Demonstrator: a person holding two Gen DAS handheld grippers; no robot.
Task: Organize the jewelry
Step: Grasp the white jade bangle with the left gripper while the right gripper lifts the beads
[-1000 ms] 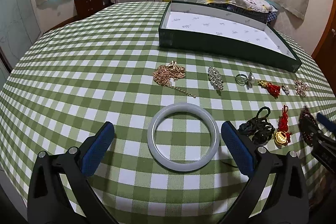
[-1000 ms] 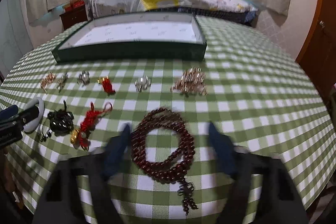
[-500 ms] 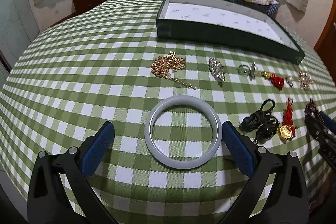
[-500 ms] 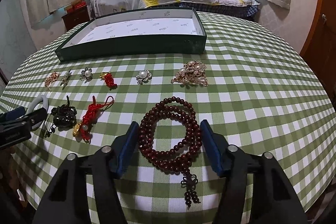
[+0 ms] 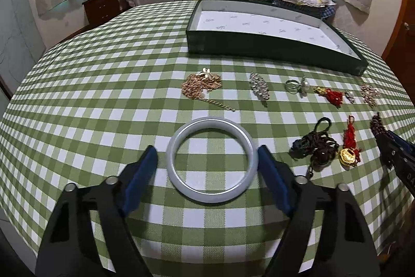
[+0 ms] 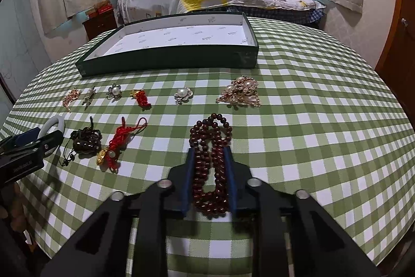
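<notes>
A pale jade bangle (image 5: 212,159) lies flat on the green checked tablecloth. My left gripper (image 5: 207,170) straddles it, the right pad touching its rim, the left pad a small gap away. My right gripper (image 6: 209,168) is shut on a dark red bead bracelet (image 6: 211,160), squeezed into a long loop. A green tray (image 5: 272,48) with a white floor stands at the back, also in the right wrist view (image 6: 168,59). A gold chain (image 5: 201,86), a crystal brooch (image 5: 259,87) and a pearl ring (image 5: 297,86) lie in a row.
A red tassel (image 6: 141,98), a pearl flower brooch (image 6: 183,94) and a gold pearl brooch (image 6: 240,92) lie before the tray. A black cord pendant (image 6: 84,140) and a red knot charm (image 6: 116,144) lie nearer. A bed stands behind the table.
My left gripper's jaws have narrowed around the bangle. My right gripper's jaws have closed on the bead bracelet and pinched it into a narrow loop.
</notes>
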